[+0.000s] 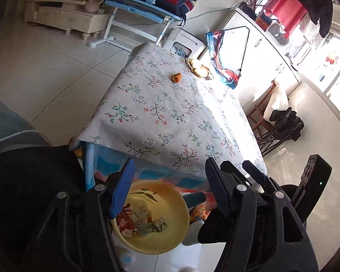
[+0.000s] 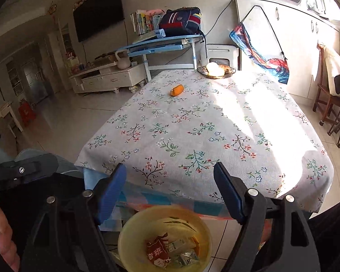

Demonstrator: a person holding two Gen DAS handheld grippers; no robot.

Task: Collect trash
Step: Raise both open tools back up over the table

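An orange peel lies on the far part of the floral-clothed table. Below the table's near edge stands a yellow basin. It holds a red wrapper and small crumpled cartons. My left gripper hangs over the basin, open, with nothing between its fingers. My right gripper hovers above the basin at the table edge, also open and empty.
A dark fruit bowl sits at the table's far edge, beside a chair draped with colourful cloth. Beyond are a blue desk with a backpack and a white cabinet. Chairs stand right. A hand shows lower left.
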